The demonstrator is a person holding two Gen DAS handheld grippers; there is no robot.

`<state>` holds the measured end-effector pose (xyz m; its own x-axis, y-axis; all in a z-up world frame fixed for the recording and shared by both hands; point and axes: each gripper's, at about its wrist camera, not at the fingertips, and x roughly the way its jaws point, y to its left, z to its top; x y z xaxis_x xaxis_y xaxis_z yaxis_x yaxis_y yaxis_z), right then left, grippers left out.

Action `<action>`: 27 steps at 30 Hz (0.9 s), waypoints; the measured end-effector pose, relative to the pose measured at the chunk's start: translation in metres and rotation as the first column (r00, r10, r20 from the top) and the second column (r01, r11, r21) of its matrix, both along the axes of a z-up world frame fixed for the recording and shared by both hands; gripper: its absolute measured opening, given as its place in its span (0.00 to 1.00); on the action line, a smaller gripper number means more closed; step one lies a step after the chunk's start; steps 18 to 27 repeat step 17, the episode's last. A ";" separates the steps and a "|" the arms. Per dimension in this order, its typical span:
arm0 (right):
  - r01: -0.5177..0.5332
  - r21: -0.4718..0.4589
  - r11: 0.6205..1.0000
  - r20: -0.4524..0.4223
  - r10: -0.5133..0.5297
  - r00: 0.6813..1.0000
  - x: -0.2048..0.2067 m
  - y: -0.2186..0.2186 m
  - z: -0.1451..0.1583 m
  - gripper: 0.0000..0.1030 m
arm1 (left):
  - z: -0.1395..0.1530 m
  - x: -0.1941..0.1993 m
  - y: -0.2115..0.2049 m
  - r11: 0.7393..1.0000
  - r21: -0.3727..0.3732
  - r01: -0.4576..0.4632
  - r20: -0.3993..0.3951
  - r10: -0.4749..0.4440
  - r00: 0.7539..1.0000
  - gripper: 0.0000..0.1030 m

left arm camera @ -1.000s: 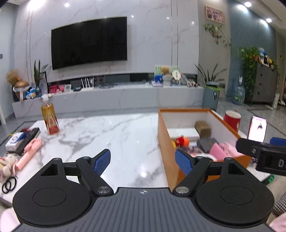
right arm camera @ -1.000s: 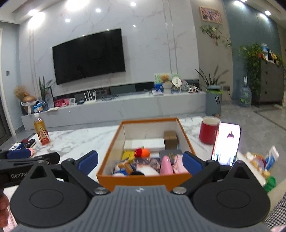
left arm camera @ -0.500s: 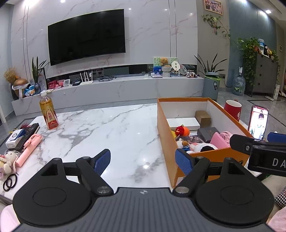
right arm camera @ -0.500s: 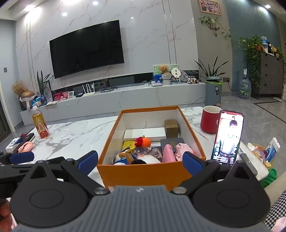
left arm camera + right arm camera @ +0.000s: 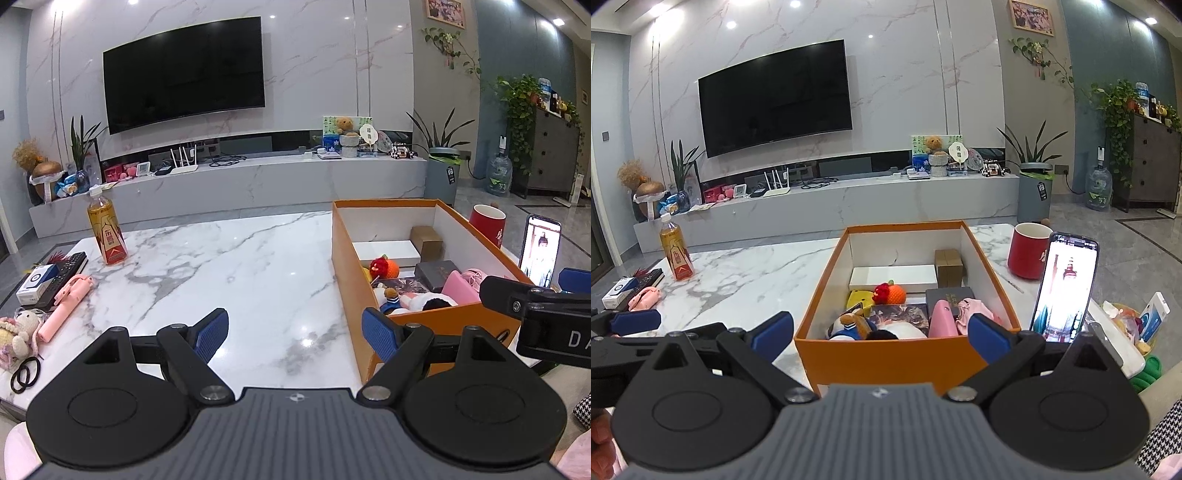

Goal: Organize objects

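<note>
Orange box (image 5: 905, 354) — both grippers' fingers spread, empty; scissors (image 5: 25, 373) only in left view.

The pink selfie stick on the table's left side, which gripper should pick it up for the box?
Left, probably. The pink selfie stick lies beside the left gripper, whose jaws are open and empty. The right gripper faces the orange box, farther away.

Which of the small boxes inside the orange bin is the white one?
The flat white box lying along the bin's far wall; the cardboard box beside it is brown, the dark box nearer.
</note>
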<state>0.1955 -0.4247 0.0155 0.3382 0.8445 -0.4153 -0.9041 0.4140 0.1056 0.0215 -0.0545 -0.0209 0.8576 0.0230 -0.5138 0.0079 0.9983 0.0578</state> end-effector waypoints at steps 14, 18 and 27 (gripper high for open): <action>0.000 -0.001 1.000 0.004 0.000 1.000 -0.002 -0.002 -0.002 0.98 | -0.001 -0.003 -0.001 1.000 -0.008 0.006 -0.012 -0.006 1.000 0.91; 0.001 -0.003 1.000 0.002 -0.001 1.000 -0.002 -0.002 -0.002 0.98 | -0.001 -0.003 -0.002 1.000 -0.008 0.006 -0.012 -0.006 1.000 0.91; 0.001 -0.003 1.000 0.002 -0.001 1.000 -0.002 -0.002 -0.002 0.98 | -0.001 -0.003 -0.002 1.000 -0.008 0.006 -0.012 -0.006 1.000 0.91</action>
